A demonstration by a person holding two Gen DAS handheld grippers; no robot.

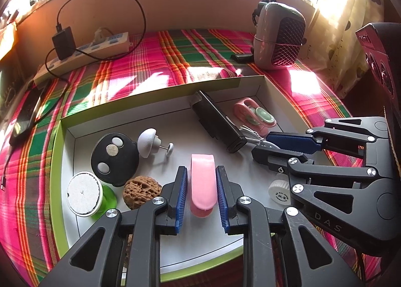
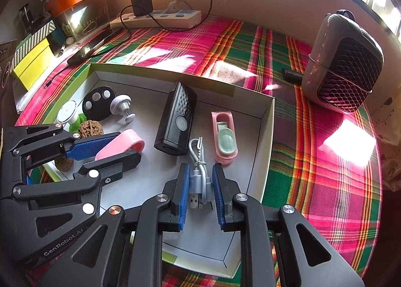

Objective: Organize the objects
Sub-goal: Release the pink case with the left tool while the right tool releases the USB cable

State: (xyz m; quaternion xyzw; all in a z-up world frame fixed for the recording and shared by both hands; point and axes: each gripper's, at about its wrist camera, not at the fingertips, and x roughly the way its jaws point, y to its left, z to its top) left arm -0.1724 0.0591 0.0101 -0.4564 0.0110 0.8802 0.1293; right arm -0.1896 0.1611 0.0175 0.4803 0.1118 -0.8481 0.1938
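Left wrist view first: the left gripper (image 1: pixel 201 195) is seen low over the white tray (image 1: pixel 155 109), with the pink clip (image 1: pixel 203 181) lying between its blue fingers (image 1: pixel 181 196). A thin gap can be made out on both sides, so the clip looks released rather than squeezed, resting on the tray floor by itself. Its long axis runs straight away from the camera, rounded end toward the far wall, folded darker end near the gripper. It was probably laid parallel to the fingers simply because that's how it gets carried. To the left, a black disc (image 1: pixel 115 159), a walnut (image 1: pixel 141 193), a white knob (image 1: pixel 150 141) and a green-based puff (image 1: pixel 85 194) are bunched together, so small stuff seems to be getting grouped there.

Right wrist view: the right gripper (image 2: pixel 200 193) is clenched on a coiled grey USB cable (image 2: pixel 199 174), pinched mid-bundle so the loops can't spring loose. The cable's long axis also points away along the fingers, plug end nearest the camera. It's held just above the tray floor, between the black box (image 2: pixel 175 121) and the pink nail-clipper case (image 2: pixel 224 136). The tray sits on a plaid-covered tabletop (image 2: pixel 313 161), with the power strip (image 2: pixel 155 17) and the speaker (image 2: pixel 343 61) left outside it.

Where the cable ends up can't be told yet.
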